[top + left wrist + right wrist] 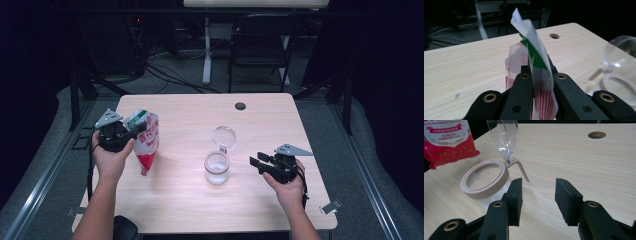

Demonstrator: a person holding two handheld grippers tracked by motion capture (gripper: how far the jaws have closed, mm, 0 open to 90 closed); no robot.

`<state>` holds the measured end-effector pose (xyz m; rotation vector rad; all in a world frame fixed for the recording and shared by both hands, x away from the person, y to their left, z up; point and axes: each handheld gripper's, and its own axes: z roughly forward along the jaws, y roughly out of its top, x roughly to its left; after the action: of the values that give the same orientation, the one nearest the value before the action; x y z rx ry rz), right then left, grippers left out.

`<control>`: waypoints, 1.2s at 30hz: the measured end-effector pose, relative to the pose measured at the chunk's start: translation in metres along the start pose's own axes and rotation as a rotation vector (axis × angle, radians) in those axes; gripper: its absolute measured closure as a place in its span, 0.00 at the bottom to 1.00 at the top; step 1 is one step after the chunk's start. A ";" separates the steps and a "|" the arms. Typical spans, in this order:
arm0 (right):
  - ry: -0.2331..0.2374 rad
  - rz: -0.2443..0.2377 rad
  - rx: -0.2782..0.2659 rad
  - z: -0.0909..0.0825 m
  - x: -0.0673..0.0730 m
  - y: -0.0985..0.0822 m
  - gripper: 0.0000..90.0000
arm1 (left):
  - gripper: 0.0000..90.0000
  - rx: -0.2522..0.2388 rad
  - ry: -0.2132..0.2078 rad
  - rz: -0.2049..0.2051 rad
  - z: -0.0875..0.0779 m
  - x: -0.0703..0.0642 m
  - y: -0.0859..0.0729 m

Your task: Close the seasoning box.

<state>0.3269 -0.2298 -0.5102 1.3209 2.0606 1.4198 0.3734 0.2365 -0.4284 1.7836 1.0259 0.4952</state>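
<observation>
Black jaws of the left gripper (537, 82) sit closest to the lens in the left gripper view, pressed together on the top edge of a red, white and green pouch (534, 62), which stands edge-on between them with its torn white flap pointing upward. From the high view, that pouch (146, 141) hangs tilted from the left gripper (131, 134) over the left part of the table (270, 120), its red bottom end low near the wood; whether it touches the surface I cannot tell.

Right of the pouch, near the table's middle, stands a clear jar (217, 167) with a beige rim and a transparent hinged lid (223, 136) flipped up and open. Through the right gripper view, the jar's rim (484, 178) lies just beyond the left jaw, with the lid (503, 135) rising behind it and the pouch's red lower part (447, 142) farther off.

To the jar's right, the right gripper (256, 163) hovers with its jaws apart and nothing between them, pointing toward the jar but clear of it. A round hole (240, 106) marks the table's far edge, and a dark folding chair (260, 47) stands beyond on the floor.
</observation>
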 end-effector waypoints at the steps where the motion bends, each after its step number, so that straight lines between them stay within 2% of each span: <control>1: -0.003 -0.002 0.002 0.000 0.000 0.000 0.64 | 1.00 0.006 -0.016 0.012 0.002 -0.005 0.000; 4: -0.009 -0.014 0.005 -0.001 0.001 0.001 0.65 | 1.00 0.042 -0.072 0.063 0.011 -0.022 0.001; 6: -0.006 -0.019 0.007 -0.001 0.001 0.001 0.65 | 1.00 0.073 -0.108 0.116 0.017 -0.037 0.001; 7: -0.006 -0.019 0.007 -0.001 0.001 0.001 0.65 | 1.00 0.073 -0.108 0.116 0.017 -0.037 0.001; 8: -0.002 -0.026 -0.002 -0.002 0.000 0.002 0.64 | 1.00 0.079 -0.138 0.135 0.020 -0.045 0.001; 11: -0.006 -0.033 -0.010 -0.003 0.001 0.003 0.63 | 1.00 0.096 -0.179 0.179 0.023 -0.058 0.001; 14: -0.011 -0.031 -0.005 -0.003 0.001 0.003 0.63 | 1.00 0.100 -0.244 0.196 0.026 -0.066 0.000; 16: 0.016 -0.021 0.007 -0.004 0.000 0.004 0.67 | 1.00 0.111 -0.277 0.228 0.029 -0.070 -0.002; 17: 0.038 -0.014 0.009 -0.004 0.000 0.004 0.70 | 1.00 0.125 -0.294 0.260 0.031 -0.073 -0.004; 19: 0.089 -0.010 0.017 -0.004 0.000 0.005 0.75 | 1.00 0.129 -0.322 0.280 0.033 -0.074 -0.006; 23: 0.106 -0.051 0.015 -0.004 0.007 0.009 0.79 | 1.00 0.137 -0.321 0.300 0.030 -0.074 -0.006; 28: 0.137 -0.077 0.006 -0.005 0.016 0.016 0.83 | 1.00 0.140 -0.330 0.291 0.027 -0.072 -0.009; 30: 0.165 -0.116 0.017 -0.002 0.026 0.023 0.85 | 1.00 0.150 -0.336 0.284 0.025 -0.070 -0.013; 34: 0.204 -0.154 0.032 0.005 0.041 0.030 0.88 | 1.00 0.166 -0.340 0.279 0.019 -0.068 -0.021; 35: 0.204 -0.154 0.032 0.005 0.041 0.030 0.88 | 1.00 0.166 -0.340 0.279 0.019 -0.068 -0.021; 36: 0.224 -0.175 0.036 0.008 0.050 0.037 0.91 | 1.00 0.172 -0.334 0.275 0.018 -0.068 -0.023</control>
<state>0.3245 -0.1818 -0.4708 1.0026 2.2900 1.5171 0.3382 0.1744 -0.4492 2.0900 0.6097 0.2653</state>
